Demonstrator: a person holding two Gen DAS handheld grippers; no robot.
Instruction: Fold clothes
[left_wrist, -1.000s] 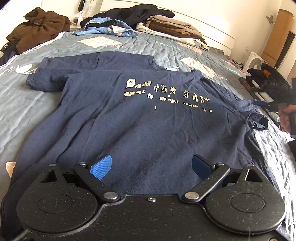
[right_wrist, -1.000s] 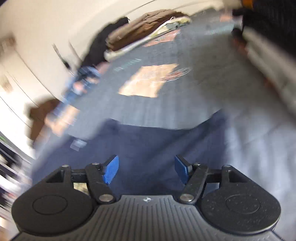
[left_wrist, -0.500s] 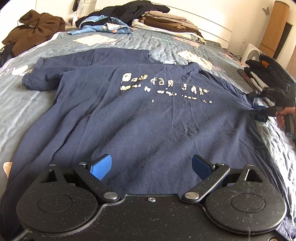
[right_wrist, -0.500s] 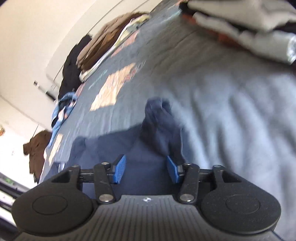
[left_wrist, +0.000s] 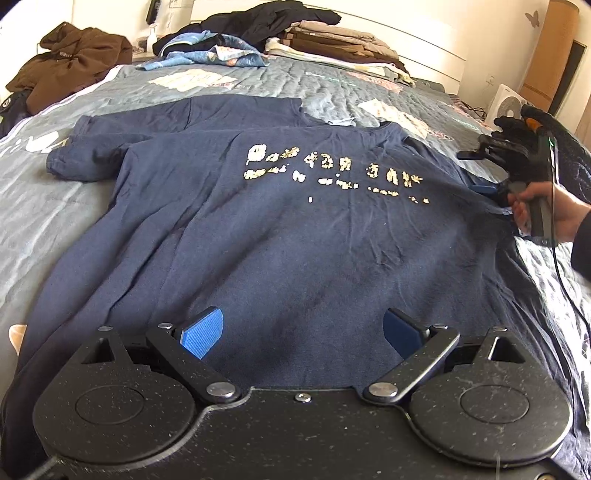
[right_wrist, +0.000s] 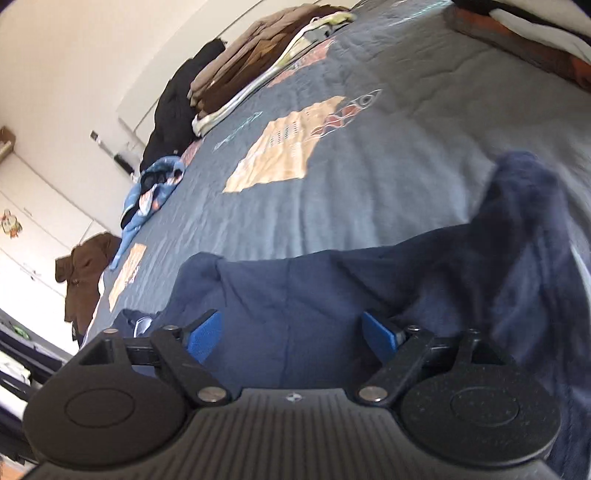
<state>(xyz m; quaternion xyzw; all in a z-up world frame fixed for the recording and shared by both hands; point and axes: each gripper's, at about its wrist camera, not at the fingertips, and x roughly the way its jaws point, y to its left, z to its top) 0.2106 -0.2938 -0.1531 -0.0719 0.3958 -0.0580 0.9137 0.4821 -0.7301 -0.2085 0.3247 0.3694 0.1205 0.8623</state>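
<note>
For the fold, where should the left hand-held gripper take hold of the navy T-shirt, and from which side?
Probably the hem edge of the T-shirt, directly below the open left hand-held gripper. Come in low from the hem side: the shirt lies flat on the bed, so only an edge offers a lip to pinch. The right hand-held gripper is at the far sleeve.

walls: pale | bed: grey-blue quilt | fan: white, by wall | daylight

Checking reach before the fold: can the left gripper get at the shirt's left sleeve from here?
Probably yes. The left gripper is open over the shirt hem, and the left sleeve lies flat on the bed with nothing lying across the way.
</note>
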